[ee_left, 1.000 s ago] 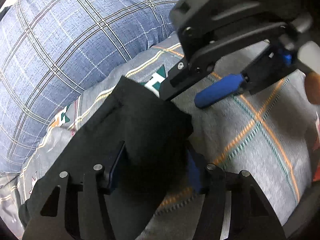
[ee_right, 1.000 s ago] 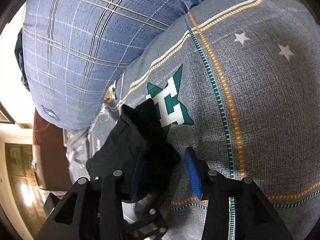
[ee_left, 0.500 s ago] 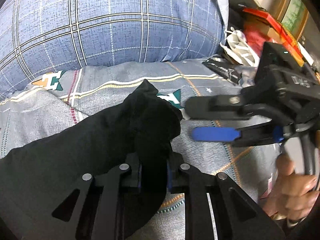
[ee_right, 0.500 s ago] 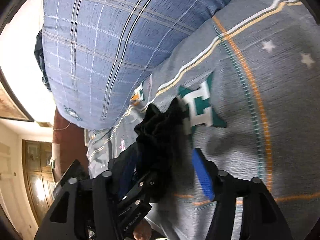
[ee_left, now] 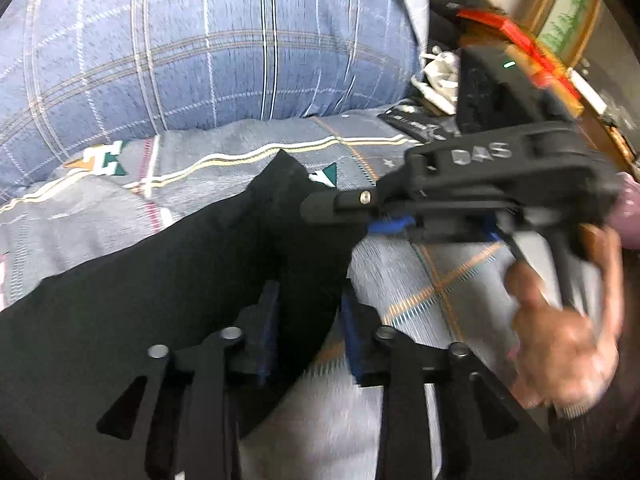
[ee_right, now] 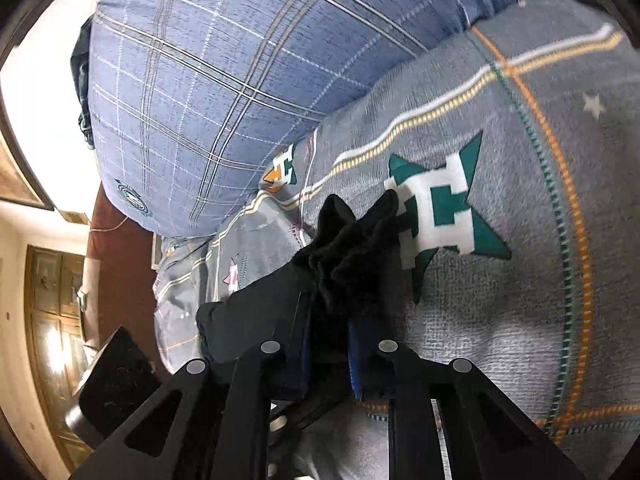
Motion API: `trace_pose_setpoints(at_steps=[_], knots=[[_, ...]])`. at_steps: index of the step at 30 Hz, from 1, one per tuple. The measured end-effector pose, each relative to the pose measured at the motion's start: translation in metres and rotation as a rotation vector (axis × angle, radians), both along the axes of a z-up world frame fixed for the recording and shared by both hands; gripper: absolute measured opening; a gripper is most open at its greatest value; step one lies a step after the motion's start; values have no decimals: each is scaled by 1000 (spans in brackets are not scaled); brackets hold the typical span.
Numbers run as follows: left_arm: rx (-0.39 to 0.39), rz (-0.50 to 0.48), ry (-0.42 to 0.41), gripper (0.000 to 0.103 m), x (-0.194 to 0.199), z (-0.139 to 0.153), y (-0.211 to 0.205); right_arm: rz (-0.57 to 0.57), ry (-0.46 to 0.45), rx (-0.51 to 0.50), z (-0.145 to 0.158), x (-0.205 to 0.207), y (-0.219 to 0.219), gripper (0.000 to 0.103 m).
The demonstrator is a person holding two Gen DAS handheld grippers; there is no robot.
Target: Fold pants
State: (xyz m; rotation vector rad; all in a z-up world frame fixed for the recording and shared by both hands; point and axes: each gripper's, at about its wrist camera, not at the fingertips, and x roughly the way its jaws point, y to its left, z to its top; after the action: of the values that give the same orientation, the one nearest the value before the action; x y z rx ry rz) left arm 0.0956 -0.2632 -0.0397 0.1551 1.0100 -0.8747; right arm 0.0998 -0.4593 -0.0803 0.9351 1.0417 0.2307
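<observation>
Left wrist view shows the black pants [ee_left: 168, 280] spread across the grey patterned bed cover [ee_left: 432, 292], with a blue plaid pillow [ee_left: 200, 40] behind them. The left gripper [ee_left: 306, 320] has its fingers [ee_left: 269, 316] standing either side of a hem or corner of the cloth; they have just been opening, with the cloth between them, and a gap shows beside the right pad, so I read the hold as loosened rather than pinching. The right gripper [ee_left: 340, 208], held in the person's hand [ee_left: 560, 320], reaches in from the right, its tip at the cloth's edge. From the right wrist view, the right gripper [ee_right: 328, 344] has just been closing, and its blue fingers [ee_right: 354, 360] now clench a bunched ridge of the pants [ee_right: 352, 248], which crumples up just beside the green star print on the bed cover [ee_right: 520, 320]. The fabric looks light, soft and limp: it gathers into folds wherever it is pinched and will sag between two holds, so it should not slip much but will not keep a shape by itself. A flat fold probably calls for taking hold at the corners of the hem or waistband, both layers together, kept taut between the two grippers, instead of a mid-cloth bunch.
</observation>
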Motion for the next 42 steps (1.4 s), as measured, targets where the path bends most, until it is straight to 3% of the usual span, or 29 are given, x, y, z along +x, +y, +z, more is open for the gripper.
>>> trace_pose_setpoints(at_steps=[2, 3, 6, 9, 12, 15, 21, 26, 29, 33, 36, 38, 42], knots=[[-20, 32, -15, 57, -4, 11, 29, 7, -21, -23, 7, -3, 1, 13], [-35, 61, -19, 61, -5, 15, 48, 12, -37, -34, 11, -4, 1, 13], [-28, 171, 10, 61, 6, 15, 93, 40, -120, -90, 36, -12, 14, 12], [-47, 339, 104, 60, 31, 1, 148, 117, -230, -163, 65, -22, 43, 12], [-143, 449, 227, 60, 47, -11, 188, 214, -317, -225, 85, -28, 86, 12], [-226, 517, 296, 60, 59, -16, 215, 295, -353, -277, 91, -29, 136, 12], [-359, 502, 441, 61, 65, -25, 239, 368, -237, -350, 53, -9, 209, 12], [-398, 478, 482, 61, 65, -23, 238, 445, -205, -451, 32, -5, 249, 12], [-373, 445, 480, 61, 63, -22, 225, 467, -189, -482, 22, -4, 259, 14], [-308, 436, 482, 61, 61, -31, 208, 557, -179, -499, 21, -13, 271, 38], [-246, 451, 441, 59, 60, -30, 203, 558, -256, -520, 46, -30, 262, 39], [-225, 466, 422, 50, 58, -31, 205, 533, -279, -508, 56, -37, 248, 39], [-225, 472, 431, 46, 58, -32, 210, 445, -231, -520, 56, -32, 216, 39]])
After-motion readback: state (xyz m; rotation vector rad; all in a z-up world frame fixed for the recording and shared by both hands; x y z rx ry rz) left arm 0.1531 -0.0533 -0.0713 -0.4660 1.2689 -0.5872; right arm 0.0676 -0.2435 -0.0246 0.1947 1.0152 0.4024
